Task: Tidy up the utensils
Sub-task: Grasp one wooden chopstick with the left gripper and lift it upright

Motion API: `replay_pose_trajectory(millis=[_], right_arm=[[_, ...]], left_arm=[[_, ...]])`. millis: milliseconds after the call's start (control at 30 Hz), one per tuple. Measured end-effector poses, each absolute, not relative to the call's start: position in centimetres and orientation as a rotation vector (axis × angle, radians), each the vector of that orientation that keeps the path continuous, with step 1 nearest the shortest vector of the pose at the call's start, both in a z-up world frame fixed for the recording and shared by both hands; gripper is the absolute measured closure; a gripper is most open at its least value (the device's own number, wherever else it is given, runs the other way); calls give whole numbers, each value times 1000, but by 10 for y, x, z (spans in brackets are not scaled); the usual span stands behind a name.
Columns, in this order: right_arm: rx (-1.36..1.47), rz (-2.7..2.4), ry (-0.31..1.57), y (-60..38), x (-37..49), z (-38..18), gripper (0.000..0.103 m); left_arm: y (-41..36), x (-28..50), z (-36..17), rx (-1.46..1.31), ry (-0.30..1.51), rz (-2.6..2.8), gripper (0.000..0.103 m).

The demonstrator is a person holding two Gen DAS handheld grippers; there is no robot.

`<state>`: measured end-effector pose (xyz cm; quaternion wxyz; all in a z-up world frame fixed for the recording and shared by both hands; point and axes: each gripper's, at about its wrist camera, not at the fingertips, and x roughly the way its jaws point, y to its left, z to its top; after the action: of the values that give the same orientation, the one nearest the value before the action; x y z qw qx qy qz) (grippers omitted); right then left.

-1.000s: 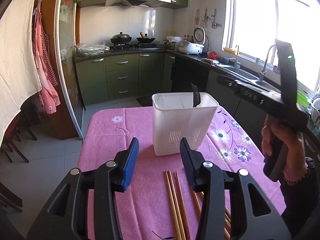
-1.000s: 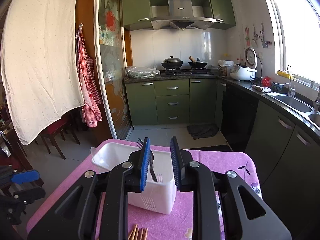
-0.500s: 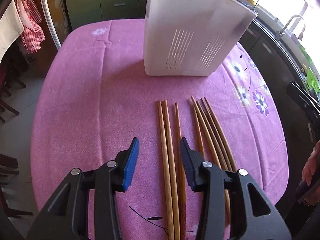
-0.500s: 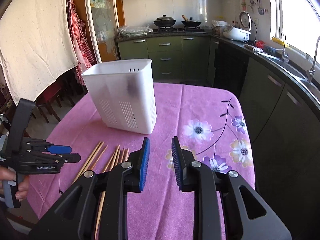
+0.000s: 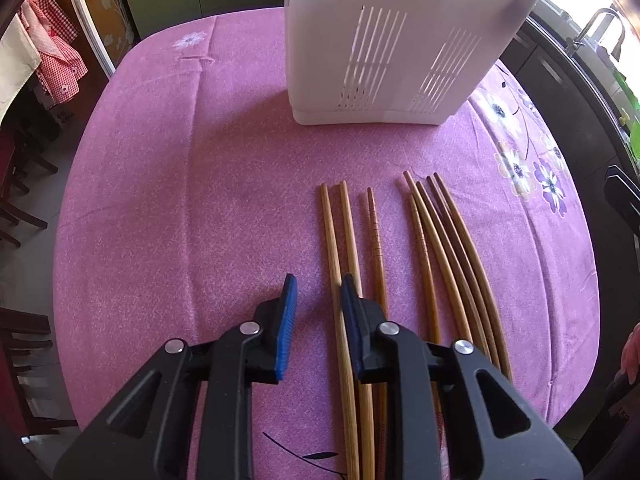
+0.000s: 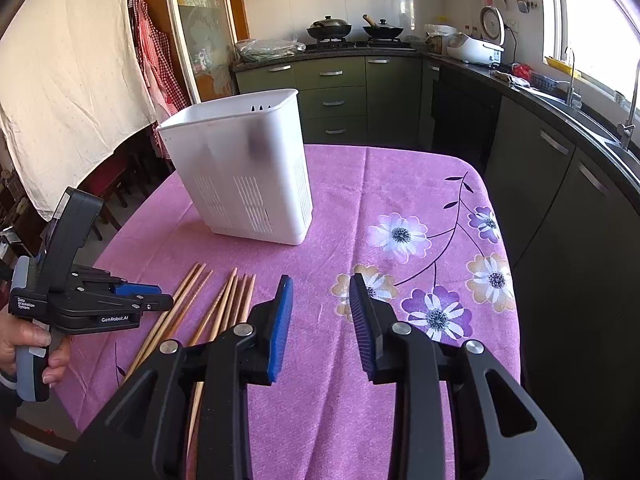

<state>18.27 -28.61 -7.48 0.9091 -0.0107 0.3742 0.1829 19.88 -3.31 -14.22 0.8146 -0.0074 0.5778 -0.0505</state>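
Left gripper [image 5: 316, 296]: low over the desk, tilted steeply down; jaws narrowly apart and just been closing, nothing pressed between the pads, bare cloth in the gap.
Nearest chopstick [image 5: 334, 272]: at the inner edge of the right-hand finger, partly running under it (contact not clear); not inside the gap.
Key relation: chopsticks lying just right of the left gripper's gap, long axes running away from the gripper toward the holder, so roughly along the fingers, not across them; a small shift rightward probably needed to straddle one.
Chopsticks, left trio [image 5: 352, 240]: three, side by side, flat on the pink cloth, passing beneath the right-hand finger.
Chopsticks, right group [image 5: 448, 256]: four or so, fanned slightly, further right, apart from the trio.
Nearer hand: the left, by a clear margin (right gripper off to the far side of the sticks).
Right gripper [image 6: 320, 320]: hovering over the flowered part of the cloth; jaws modestly parted and just been opening, empty, touching nothing.
Chopsticks from the right gripper [image 6: 224, 304]: to its left and slightly ahead, tips pointing toward the holder.
Desk [image 5: 160, 200]: pink tablecloth, otherwise bare near the left gripper.
Utensil holder [image 5: 400, 40]: white, slotted, upright, beyond the chopstick tips, well ahead of both grippers (dark shape faintly showing through its wall).
Likely step: lining up on one chopstick for pickup.
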Motion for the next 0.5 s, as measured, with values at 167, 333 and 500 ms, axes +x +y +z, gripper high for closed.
replay_pose_trajectory(millis=[167,333,500], right_arm=[[-30,387,777,-281,184,-76,73],[-39,390,791,-278,184,-80,73],[-35,385,800,-281,185,-81,73]], left_arm=[[-50,201,-146,24,1242,-118,81],[-54,203,-149,60,1246,-113,96],[-33,206,-149,26,1256,-82,96]])
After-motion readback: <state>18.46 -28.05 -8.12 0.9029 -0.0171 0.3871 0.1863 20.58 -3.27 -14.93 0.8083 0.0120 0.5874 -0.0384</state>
